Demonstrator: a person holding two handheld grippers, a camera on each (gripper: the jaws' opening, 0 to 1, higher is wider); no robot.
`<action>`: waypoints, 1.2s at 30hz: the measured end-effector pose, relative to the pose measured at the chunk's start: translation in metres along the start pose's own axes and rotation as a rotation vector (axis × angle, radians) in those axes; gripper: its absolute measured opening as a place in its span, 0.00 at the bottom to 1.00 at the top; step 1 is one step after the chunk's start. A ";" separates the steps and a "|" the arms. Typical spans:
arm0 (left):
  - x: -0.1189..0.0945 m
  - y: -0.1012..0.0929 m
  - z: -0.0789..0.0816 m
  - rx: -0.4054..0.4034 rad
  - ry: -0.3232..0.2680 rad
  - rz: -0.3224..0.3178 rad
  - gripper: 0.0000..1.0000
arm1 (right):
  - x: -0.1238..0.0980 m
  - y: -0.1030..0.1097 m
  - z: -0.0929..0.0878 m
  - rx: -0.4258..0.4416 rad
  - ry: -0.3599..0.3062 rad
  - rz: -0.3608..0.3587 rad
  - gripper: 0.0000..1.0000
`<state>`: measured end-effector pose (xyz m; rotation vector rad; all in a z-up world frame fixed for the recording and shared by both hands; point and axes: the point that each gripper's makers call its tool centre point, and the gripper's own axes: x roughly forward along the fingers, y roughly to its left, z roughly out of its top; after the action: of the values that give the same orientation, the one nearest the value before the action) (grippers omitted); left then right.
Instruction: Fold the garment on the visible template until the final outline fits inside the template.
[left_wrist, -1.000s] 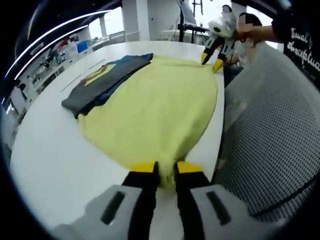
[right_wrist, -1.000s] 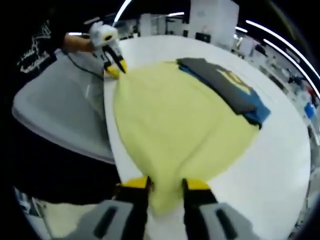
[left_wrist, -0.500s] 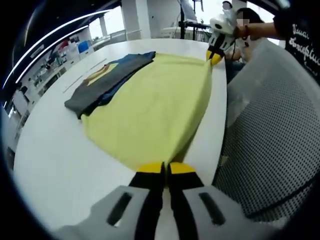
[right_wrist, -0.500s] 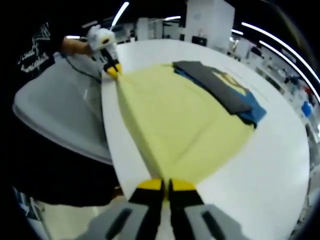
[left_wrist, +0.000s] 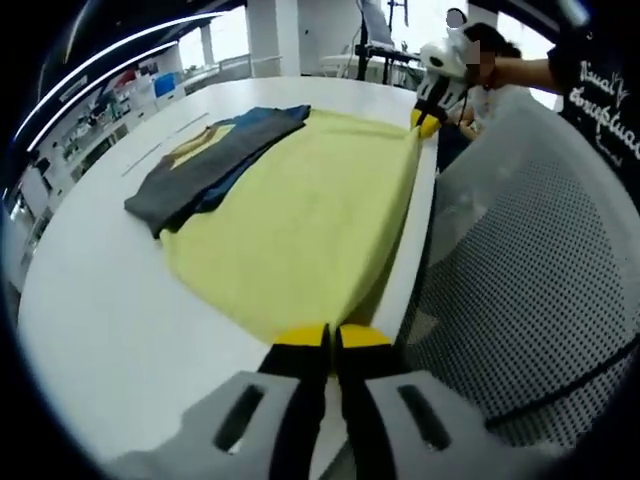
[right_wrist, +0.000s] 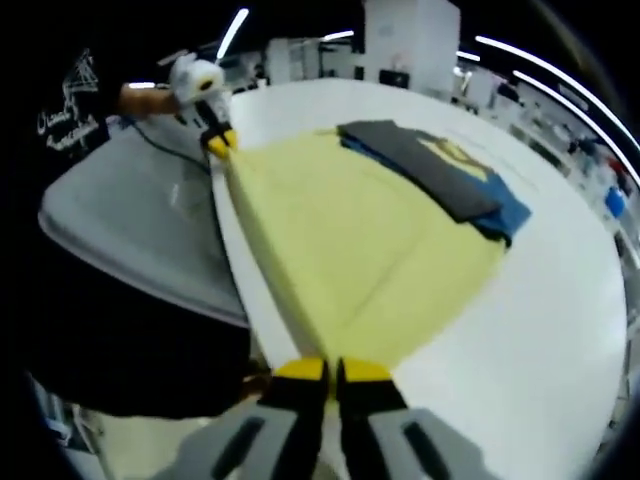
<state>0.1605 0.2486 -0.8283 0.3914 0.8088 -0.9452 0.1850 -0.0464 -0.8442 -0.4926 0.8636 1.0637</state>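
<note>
Yellow garment (left_wrist: 300, 220) between clamped fingers (left_wrist: 300, 345)

This looks like a lab or open-plan workroom: a big white tabletop (left_wrist: 90, 300) fills the middle, long ceiling strip lights (right_wrist: 540, 75) curve across the upper right, shelving with bins (left_wrist: 100, 120) lines the upper left, and a mesh-backed office chair (left_wrist: 540, 280) stands at right.

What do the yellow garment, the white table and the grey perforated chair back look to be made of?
The pale yellow garment looks like soft matte knit fabric, probably cotton: it drapes and creases where both tools, left tool and right tool, pinch its edge. The round white table looks like smooth laminate or painted board with a faint sheen. The grey perforated chair back looks like moulded plastic or mesh, dotted with small holes.
</note>
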 end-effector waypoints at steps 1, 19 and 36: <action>-0.001 -0.002 -0.001 -0.015 0.002 -0.007 0.00 | -0.001 0.001 -0.001 0.005 -0.002 0.003 0.00; -0.015 -0.030 -0.009 -0.094 0.034 -0.070 0.00 | -0.014 0.023 -0.008 0.030 0.013 0.052 0.00; -0.036 -0.028 0.005 -0.055 0.037 -0.112 0.00 | -0.034 0.026 0.009 -0.015 0.008 0.073 0.00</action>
<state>0.1273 0.2508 -0.7963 0.3190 0.8960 -1.0203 0.1571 -0.0473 -0.8108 -0.4816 0.8870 1.1366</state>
